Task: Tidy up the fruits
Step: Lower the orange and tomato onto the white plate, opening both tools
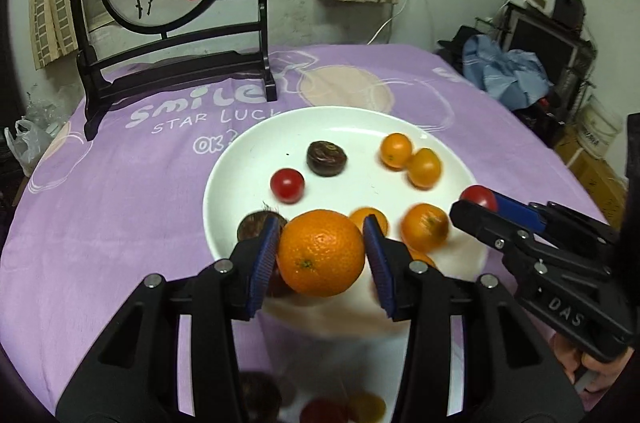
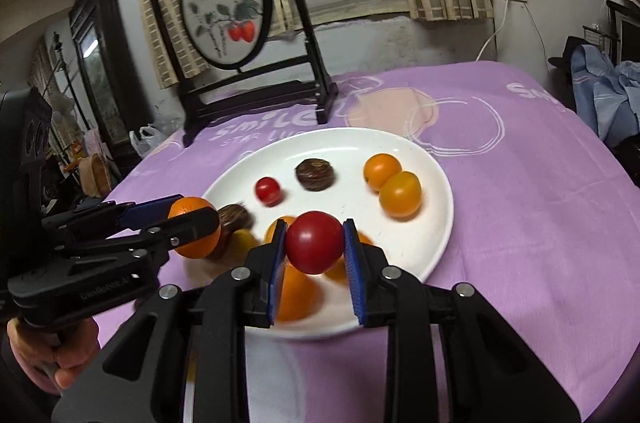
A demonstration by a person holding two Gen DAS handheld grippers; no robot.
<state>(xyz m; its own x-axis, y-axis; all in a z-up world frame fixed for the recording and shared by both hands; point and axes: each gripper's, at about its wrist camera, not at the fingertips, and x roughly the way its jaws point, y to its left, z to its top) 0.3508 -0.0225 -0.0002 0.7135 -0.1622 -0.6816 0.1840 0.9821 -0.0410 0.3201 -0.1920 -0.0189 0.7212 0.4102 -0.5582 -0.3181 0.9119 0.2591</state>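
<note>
Left gripper [image 1: 322,251] jaws pinch an orange [image 1: 320,252]; right gripper [image 2: 314,243] jaws pinch a red tomato [image 2: 315,241]. Both round fruits could slip out onto the plate [image 2: 436,223] below.

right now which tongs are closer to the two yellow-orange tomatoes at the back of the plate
Right. The right tongs, shut on a red tomato, sit nearer the pair; the left tongs, holding the orange, are over the plate's opposite side.

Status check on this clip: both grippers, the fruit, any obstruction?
Left gripper shut on orange. Right gripper shut on red tomato. Both held over white plate of loose fruit. Nothing in the way.
</note>
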